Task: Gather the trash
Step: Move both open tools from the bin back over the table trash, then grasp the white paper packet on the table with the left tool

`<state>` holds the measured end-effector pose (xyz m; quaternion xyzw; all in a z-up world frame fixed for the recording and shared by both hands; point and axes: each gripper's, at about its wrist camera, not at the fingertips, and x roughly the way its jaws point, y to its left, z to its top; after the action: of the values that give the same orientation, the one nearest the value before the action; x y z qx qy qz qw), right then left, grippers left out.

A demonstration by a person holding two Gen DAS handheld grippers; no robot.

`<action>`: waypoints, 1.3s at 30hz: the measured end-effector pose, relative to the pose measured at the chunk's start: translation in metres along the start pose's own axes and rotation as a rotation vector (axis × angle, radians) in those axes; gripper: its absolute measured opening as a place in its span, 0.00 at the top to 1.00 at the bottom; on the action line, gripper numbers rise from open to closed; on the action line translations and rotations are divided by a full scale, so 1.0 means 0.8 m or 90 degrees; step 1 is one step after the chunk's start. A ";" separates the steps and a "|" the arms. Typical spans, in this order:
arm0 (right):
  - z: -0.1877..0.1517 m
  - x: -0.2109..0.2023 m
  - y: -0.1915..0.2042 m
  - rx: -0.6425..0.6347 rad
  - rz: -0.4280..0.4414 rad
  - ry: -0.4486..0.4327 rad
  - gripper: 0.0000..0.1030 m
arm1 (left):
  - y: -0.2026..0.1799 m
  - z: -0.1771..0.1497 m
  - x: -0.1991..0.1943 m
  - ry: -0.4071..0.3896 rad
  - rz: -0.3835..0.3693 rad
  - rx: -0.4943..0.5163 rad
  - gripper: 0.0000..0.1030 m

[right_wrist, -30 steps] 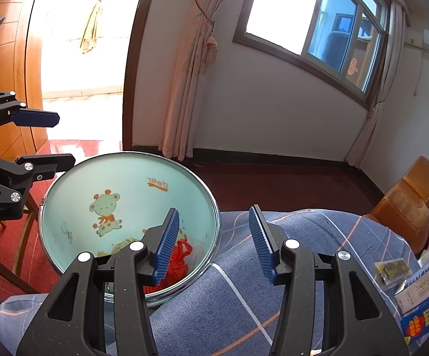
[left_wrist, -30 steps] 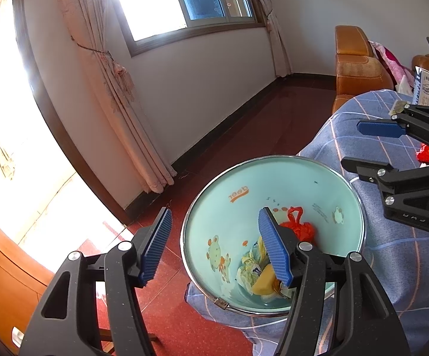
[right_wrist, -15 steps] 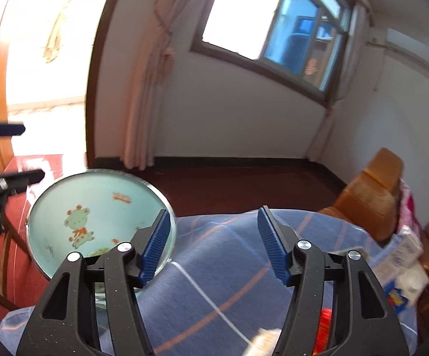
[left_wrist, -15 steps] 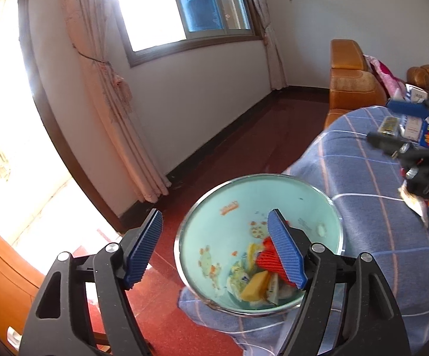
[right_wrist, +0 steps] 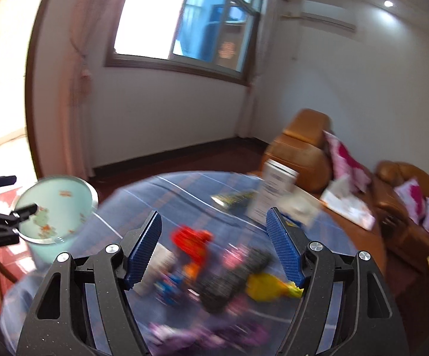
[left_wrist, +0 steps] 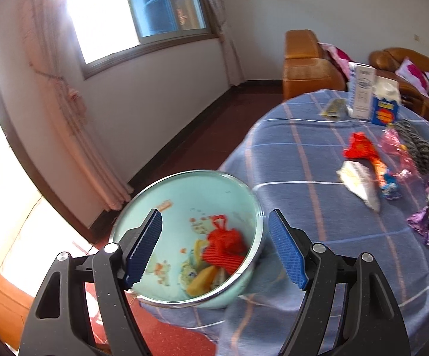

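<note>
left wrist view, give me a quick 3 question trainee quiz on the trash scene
1. True or false: the basin already holds trash.
2. Which lies on the tablecloth: A) purple wrapper B) banana C) mug
3. The left gripper has its jaws ____.

Key: 1 true. 2 A. 3 open, nothing between them.

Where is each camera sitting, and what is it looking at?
Left wrist: on the left hand-held gripper, looking down over its open blue fingers into the basin.
Right wrist: on the right hand-held gripper, facing the blurred trash on the table; the left gripper shows at its edge.
Both see the basin, table, sofa and window.
</note>
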<state>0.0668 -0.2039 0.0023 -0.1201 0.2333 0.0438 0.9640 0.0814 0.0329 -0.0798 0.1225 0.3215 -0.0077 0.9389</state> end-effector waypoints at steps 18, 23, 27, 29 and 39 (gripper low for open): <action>-0.121 -0.013 -0.096 0.088 -0.094 0.072 0.30 | -0.125 0.006 -0.008 -0.004 -0.075 0.112 0.28; -0.142 -0.018 -0.115 0.114 -0.104 0.084 0.26 | -0.153 0.012 -0.010 -0.010 -0.091 0.134 0.28; -0.166 -0.028 -0.132 0.146 -0.123 0.089 0.19 | -0.172 0.014 -0.006 -0.012 -0.101 0.145 0.28; -0.176 -0.028 -0.138 0.164 -0.130 0.093 0.19 | -0.179 0.014 -0.001 -0.006 -0.105 0.147 0.28; -0.195 -0.017 -0.136 0.194 -0.118 0.100 0.19 | -0.202 0.023 0.054 0.040 -0.130 0.137 0.44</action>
<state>0.0013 -0.3487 -0.1030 0.0032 0.2997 -0.0906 0.9497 0.1115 -0.1251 -0.1282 0.1889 0.3587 -0.1338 0.9043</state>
